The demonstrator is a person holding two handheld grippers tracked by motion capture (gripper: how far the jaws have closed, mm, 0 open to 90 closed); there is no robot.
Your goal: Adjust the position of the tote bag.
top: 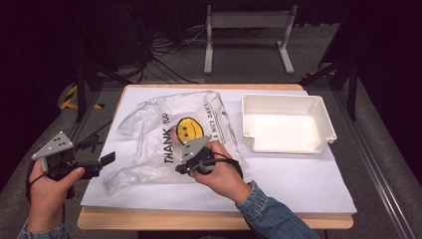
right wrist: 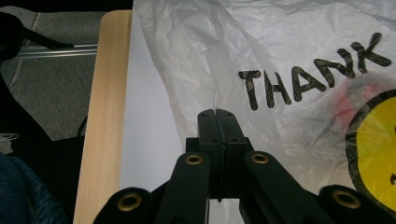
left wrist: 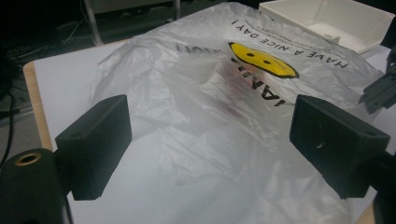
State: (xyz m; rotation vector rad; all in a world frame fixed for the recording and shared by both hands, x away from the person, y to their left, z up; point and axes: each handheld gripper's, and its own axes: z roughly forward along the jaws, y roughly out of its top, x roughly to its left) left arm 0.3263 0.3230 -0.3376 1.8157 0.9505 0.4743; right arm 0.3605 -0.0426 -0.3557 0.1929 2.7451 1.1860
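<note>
Right gripper view has the right gripper jaws pinched together on a fold of the thin, slippery plastic bag lying ahead on the table, while the left gripper jaws stand apart, the bag's limp edge between them, best gathered there.

Lab, dark curtains, floor cables

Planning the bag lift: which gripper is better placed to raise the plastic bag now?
Right. The right gripper is shut on a fold of the plastic bag near its middle. The left gripper is open beyond the table's left edge, its jaws apart and off the bag.
</note>
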